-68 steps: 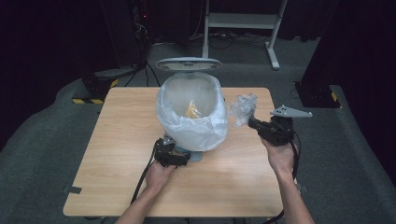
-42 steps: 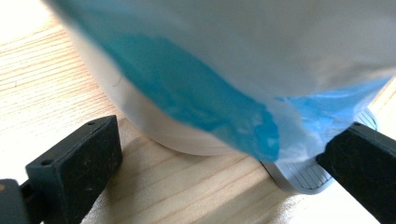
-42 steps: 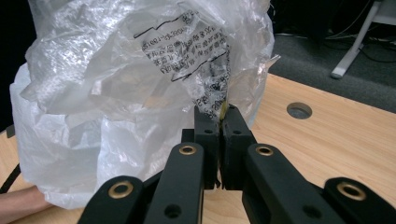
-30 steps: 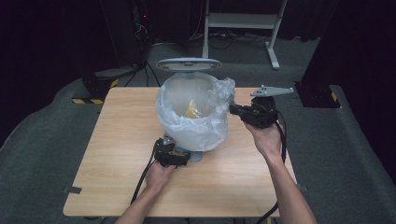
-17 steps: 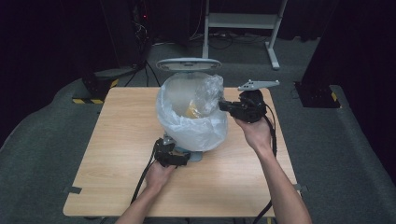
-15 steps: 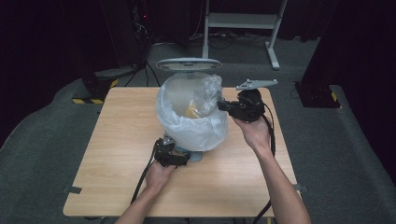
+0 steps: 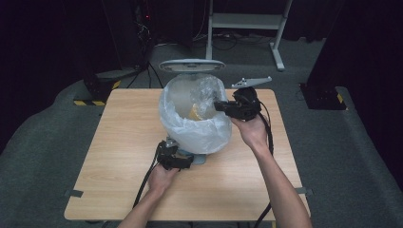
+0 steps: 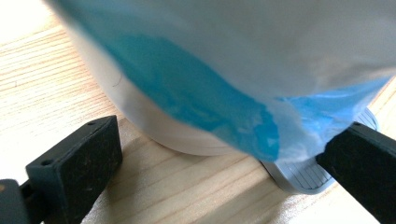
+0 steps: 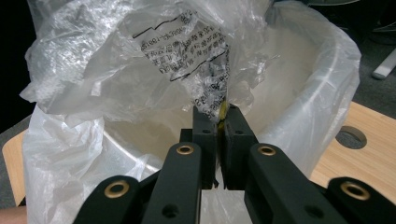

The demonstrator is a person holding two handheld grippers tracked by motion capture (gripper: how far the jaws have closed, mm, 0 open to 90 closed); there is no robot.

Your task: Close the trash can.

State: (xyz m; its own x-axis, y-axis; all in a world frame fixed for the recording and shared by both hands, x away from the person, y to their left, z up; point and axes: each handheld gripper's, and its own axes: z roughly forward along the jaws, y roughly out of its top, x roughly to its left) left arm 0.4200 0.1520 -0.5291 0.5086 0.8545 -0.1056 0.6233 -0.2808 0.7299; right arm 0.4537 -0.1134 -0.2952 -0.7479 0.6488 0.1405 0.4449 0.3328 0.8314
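crumpled clear plastic wrapper with black print (image 9: 187,56): featherlight, limp, crackly, slippery; pinched at lower corner by right hand-held gripper (image 9: 217,122), jaws nearly closed, above white lined bin (image 7: 177,124) on tabletop (image 7: 119,142). left hand-held gripper (image 8: 224,154) wide at bin base, near pedal.

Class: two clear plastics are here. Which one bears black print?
The crumpled wrapper pinched by the right gripper over the bin; the bin liner is plain.

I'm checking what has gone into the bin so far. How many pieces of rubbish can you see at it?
2: a crumpled clear wrapper pinched in the right gripper over the opening, and something yellow inside the lined bin. More may lie hidden deeper.
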